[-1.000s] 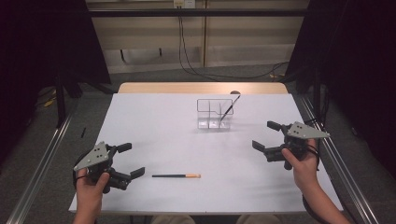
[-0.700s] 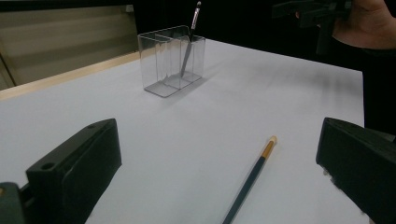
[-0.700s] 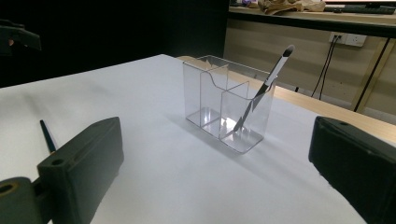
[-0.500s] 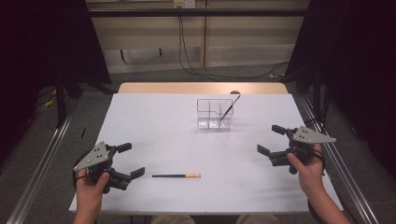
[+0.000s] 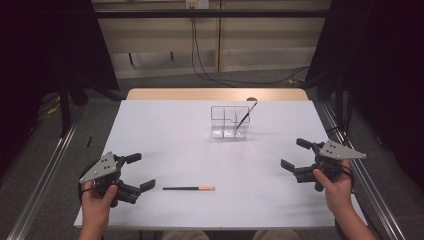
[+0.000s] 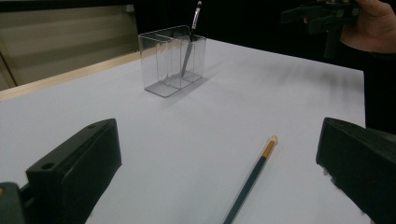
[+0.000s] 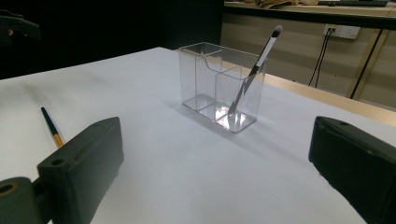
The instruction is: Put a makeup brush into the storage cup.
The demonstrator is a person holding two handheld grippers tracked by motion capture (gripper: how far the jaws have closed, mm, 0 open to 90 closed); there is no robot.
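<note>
The clear holder [image 7: 218, 88] is showing as glossy transparent plastic, catching bright glints along its edges and base, while the pen [image 7: 254, 70] leaning inside it is looking smooth and dark with a shiny metallic tip. The table [image 5: 170, 140] is wearing a matt white, paper-like sheet, with pale wood showing along its far edge. The pencil [image 6: 250, 179] is looking smooth and dark with a brassy band, and the left gripper [image 5: 131, 172] and right gripper [image 5: 296, 155] are showing matt black plastic jaws under dull grey plates.

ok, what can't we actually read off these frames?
- Pencil: its dark end is cut off by the bottom edge in the left gripper view.
- Pen in the clear holder: too small in the high view to tell the type.
- Left tongs: cut off by the bottom edge in the left gripper view.
</note>
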